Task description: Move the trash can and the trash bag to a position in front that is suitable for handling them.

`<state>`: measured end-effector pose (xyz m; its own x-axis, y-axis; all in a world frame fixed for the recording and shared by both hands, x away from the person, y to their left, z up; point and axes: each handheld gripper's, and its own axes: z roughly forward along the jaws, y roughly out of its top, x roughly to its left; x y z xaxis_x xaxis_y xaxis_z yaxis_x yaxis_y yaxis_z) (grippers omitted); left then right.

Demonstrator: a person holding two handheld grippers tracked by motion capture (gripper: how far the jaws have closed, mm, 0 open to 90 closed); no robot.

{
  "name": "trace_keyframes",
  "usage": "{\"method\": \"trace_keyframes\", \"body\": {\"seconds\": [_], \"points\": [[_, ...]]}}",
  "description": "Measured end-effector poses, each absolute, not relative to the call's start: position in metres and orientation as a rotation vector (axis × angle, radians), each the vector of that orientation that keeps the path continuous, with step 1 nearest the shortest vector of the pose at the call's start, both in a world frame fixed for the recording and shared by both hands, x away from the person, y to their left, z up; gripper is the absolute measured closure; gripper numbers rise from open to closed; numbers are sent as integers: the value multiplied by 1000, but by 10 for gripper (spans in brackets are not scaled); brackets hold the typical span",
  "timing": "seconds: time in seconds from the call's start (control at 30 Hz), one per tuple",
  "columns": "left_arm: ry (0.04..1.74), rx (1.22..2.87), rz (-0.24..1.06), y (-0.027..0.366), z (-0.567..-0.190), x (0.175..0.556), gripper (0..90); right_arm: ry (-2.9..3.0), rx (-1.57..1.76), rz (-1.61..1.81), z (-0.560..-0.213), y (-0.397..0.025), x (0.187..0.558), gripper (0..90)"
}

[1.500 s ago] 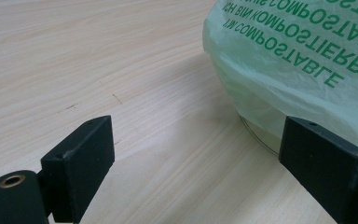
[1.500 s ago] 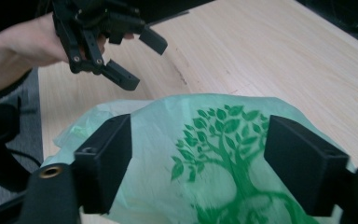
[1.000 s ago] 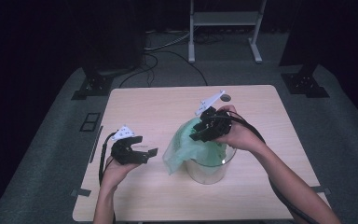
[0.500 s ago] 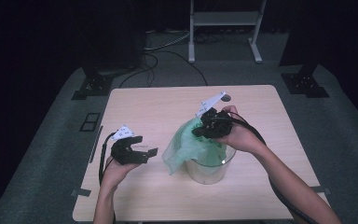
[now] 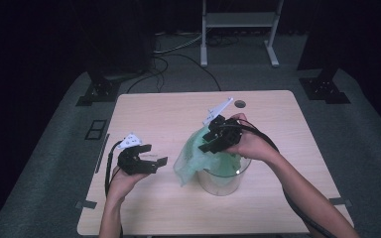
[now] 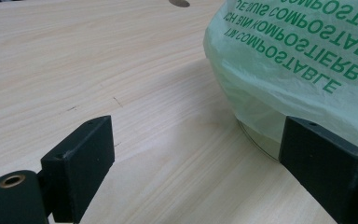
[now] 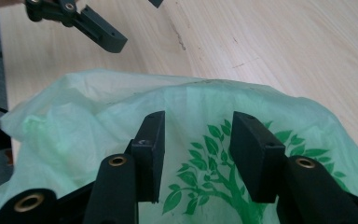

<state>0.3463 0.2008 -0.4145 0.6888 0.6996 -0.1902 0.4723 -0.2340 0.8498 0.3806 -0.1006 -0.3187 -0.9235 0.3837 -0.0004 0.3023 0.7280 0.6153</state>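
A pale green compostable bag (image 5: 198,156) with green print is draped in and over a clear round container (image 5: 223,181) on the wooden table (image 5: 168,114). My right gripper (image 5: 207,144) hovers right over the bag's top, its jaws apart; in the right gripper view it (image 7: 196,123) stands open above the tree print on the bag (image 7: 74,126), with nothing pinched. My left gripper (image 5: 154,156) is held wide open left of the bag, a little apart from it. In the left gripper view it (image 6: 196,135) points at the bag (image 6: 298,56) and the container's rim (image 6: 256,140).
A small round hole (image 5: 239,104) is in the table's far side. Bare tabletop lies around the container. Cables trail from both grippers. Past the table are dark floor, stand feet (image 5: 95,91) and a metal frame (image 5: 238,20).
My right gripper has shifted slightly left and down over the bag. The left gripper and the container have stayed put.
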Motion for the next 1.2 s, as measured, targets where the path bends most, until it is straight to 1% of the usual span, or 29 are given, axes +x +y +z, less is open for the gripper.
{"method": "trace_keyframes", "body": {"seconds": [0.03,0.07,0.13,0.2,0.27,0.3,0.6,0.63,0.67,0.77,0.83,0.9,0.97,1.07,1.13,1.17,1.2], "points": [[915,1886,281,201,-415,346,93,2806,555,960,-319,-99,381,562],[916,1886,280,201,-415,346,93,2804,554,949,-320,-97,381,589],[915,1886,280,201,-415,346,93,2808,549,930,-322,-95,382,674],[916,1883,280,201,-415,346,93,2803,548,924,-323,-95,382,793],[915,1884,276,201,-415,347,93,2802,543,931,-324,-94,382,893],[914,1884,274,201,-415,347,93,2804,533,938,-324,-94,382,900],[915,1885,267,199,-417,347,93,2793,525,1000,-314,-106,379,900],[915,1887,266,199,-417,347,93,2804,530,1009,-312,-107,378,871],[913,1888,268,199,-416,347,93,2800,532,1017,-311,-107,378,788],[911,1888,267,198,-416,347,93,2807,548,1063,-310,-103,379,614],[912,1887,267,198,-417,347,93,2831,549,1045,-312,-98,379,550],[913,1888,265,199,-417,347,93,2824,514,981,-315,-93,379,511],[912,1889,261,198,-417,347,93,2828,470,951,-318,-89,378,506],[909,1887,262,198,-417,347,93,2846,441,942,-320,-89,379,556],[907,1883,263,198,-416,347,94,2864,442,921,-323,-90,379,647],[907,1883,263,198,-416,347,93,2871,449,915,-325,-89,379,663],[906,1881,263,198,-416,347,93,2866,440,919,-327,-89,380,713]]}}
